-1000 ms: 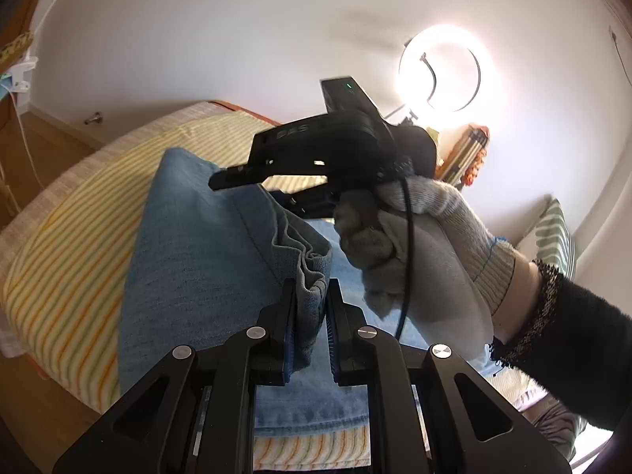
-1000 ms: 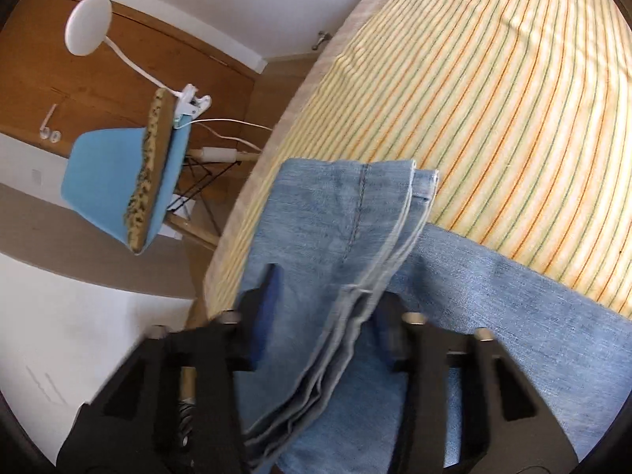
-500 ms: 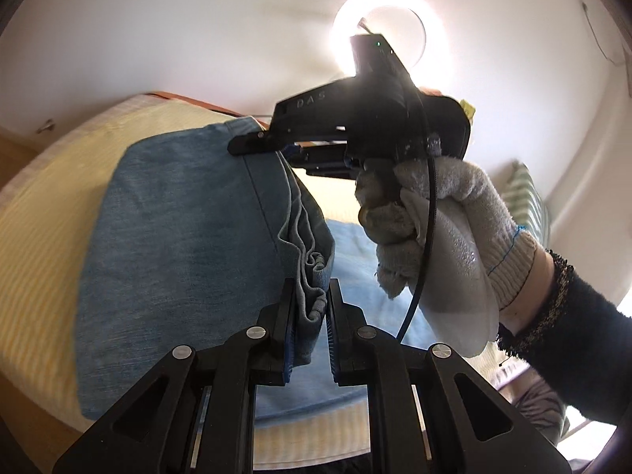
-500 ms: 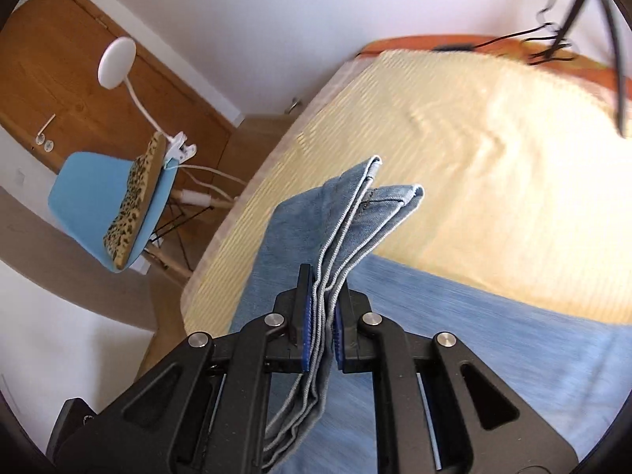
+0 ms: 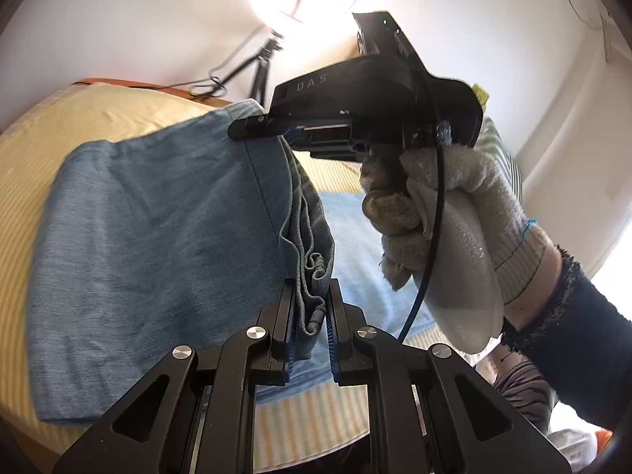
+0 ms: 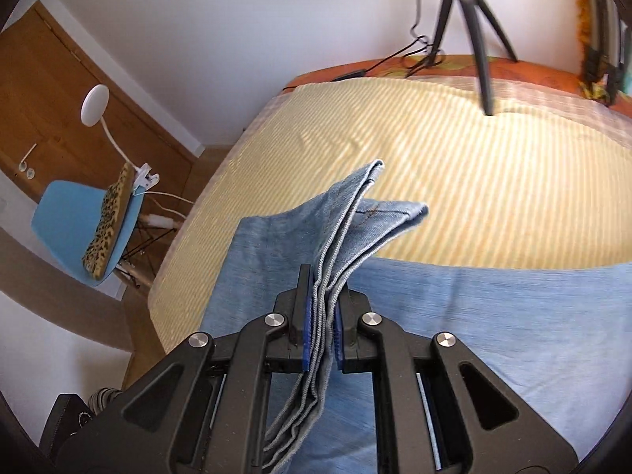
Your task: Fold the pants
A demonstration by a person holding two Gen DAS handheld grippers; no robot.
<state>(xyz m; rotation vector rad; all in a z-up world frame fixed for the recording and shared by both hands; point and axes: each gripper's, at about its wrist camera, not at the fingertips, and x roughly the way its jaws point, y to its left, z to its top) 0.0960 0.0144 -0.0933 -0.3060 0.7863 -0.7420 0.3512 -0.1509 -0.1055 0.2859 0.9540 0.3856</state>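
Since a second ago, both grippers have been raised and the pants' hem end has been lifted off the bed, the rest still lying near its near edge. Bunched hem layers are clamped narrowly in the left gripper. Stacked hem edges are pinched likewise in the right gripper, which is tilted downward and gripped by a gloved hand. "DAS" is read on its housing.
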